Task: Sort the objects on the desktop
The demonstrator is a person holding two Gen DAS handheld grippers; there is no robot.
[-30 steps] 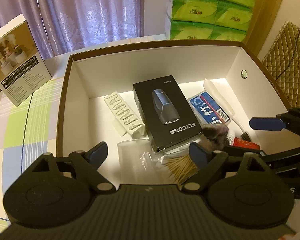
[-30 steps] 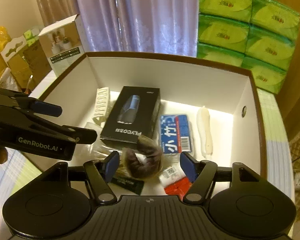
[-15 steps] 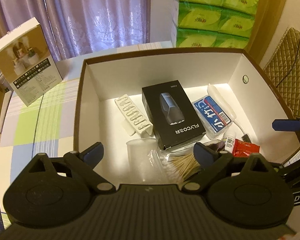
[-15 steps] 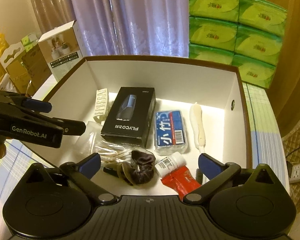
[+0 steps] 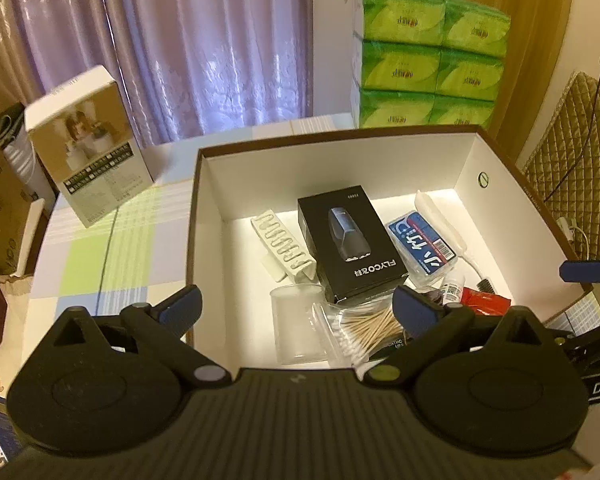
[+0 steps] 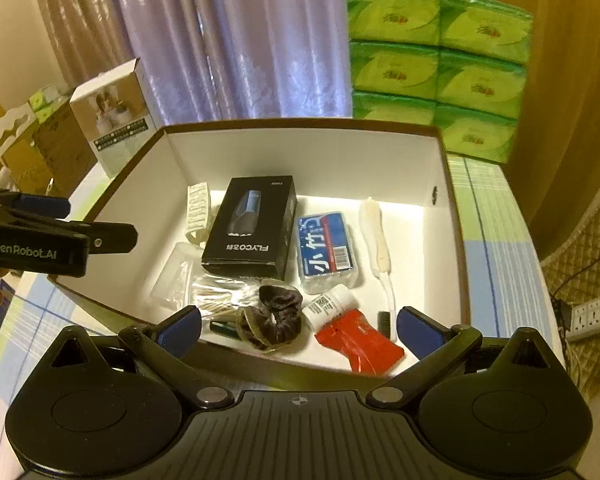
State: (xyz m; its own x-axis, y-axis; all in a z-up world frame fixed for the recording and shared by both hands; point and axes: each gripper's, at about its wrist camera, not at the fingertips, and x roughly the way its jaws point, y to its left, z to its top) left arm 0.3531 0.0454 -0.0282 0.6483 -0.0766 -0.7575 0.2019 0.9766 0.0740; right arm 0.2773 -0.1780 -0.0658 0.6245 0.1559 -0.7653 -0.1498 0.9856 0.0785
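Left wrist camera looks down into a big white box point(image 5: 336, 160) with a brown rim. The left gripper point(image 5: 296, 307) is wide open and holds nothing. It hangs over the near edge of the box. In the box are a black shaver box point(image 5: 350, 242), a white ridged tray point(image 5: 282, 246), a clear cup point(image 5: 298, 322) and a bag of cotton swabs point(image 5: 360, 330). A blue pack point(image 5: 422, 246) lies just right of the black box. A long white brush point(image 5: 440, 216) lies beside the blue pack. This view shows the cup well. It shows only a bit of the red packet point(image 5: 482, 300), and the dark hair tie is mostly hidden behind a finger.

Right wrist camera shows the near part of the box far better. The right gripper point(image 6: 298, 327) is wide open too, with nothing in it. The brown velvet hair tie point(image 6: 274, 316) lies between its blue fingertips point(image 6: 180, 326), on the box floor. Beside it are a small white bottle point(image 6: 328, 306) and the red packet. A dark green tube point(image 6: 224, 326) peeks out left of the hair tie. Only this view shows it clearly.

Green tissue packs point(image 6: 438, 68) stand behind the box. A tall photo box point(image 5: 86, 146) stands on the checked cloth point(image 5: 100, 256) to the left.
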